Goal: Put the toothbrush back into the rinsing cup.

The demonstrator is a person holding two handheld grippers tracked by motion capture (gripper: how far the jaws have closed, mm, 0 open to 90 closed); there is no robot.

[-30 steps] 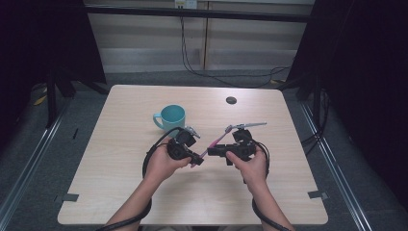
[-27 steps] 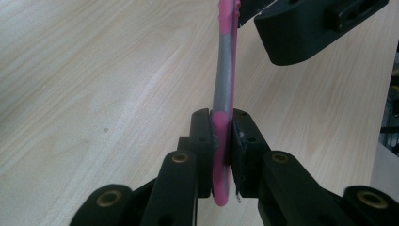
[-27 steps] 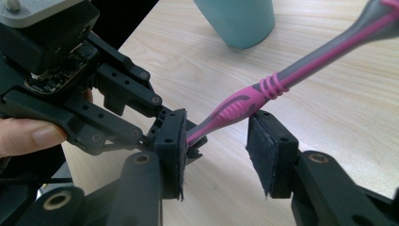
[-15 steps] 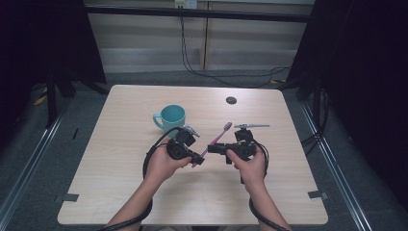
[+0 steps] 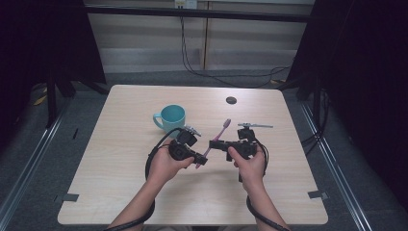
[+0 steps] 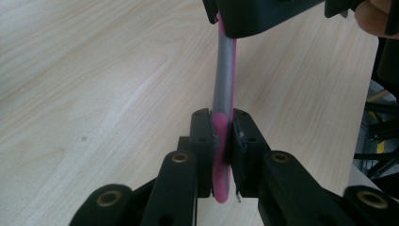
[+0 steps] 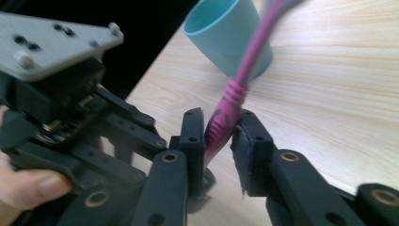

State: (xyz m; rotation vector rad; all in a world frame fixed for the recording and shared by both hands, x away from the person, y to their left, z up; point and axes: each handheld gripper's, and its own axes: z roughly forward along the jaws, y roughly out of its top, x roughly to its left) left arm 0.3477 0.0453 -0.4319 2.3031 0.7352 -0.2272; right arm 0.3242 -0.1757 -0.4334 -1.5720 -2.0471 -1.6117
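Note:
A pink and grey toothbrush (image 5: pixel 215 141) is held above the table between both hands, its head pointing away from me. My left gripper (image 5: pixel 204 161) is shut on the lower end of the handle (image 6: pixel 221 141); the pads clamp it from both sides (image 6: pixel 221 115). My right gripper (image 5: pixel 212 143) faces the left one. Its jaws have just been closing on the ribbed pink grip (image 7: pixel 225 117), and they now press on it (image 7: pixel 219 117). A teal mug (image 5: pixel 172 117) stands upright on the table just beyond the left hand; it also appears behind the brush (image 7: pixel 226 33).
The light wooden table (image 5: pixel 115 192) has bare room left, right and in front of the hands. A small dark round disc (image 5: pixel 231 100) lies near the far edge. Dark frame posts and cables stand beyond the table.
The right gripper's jaws have narrowed onto the toothbrush. Both hands and the left gripper's hold have stayed the same.

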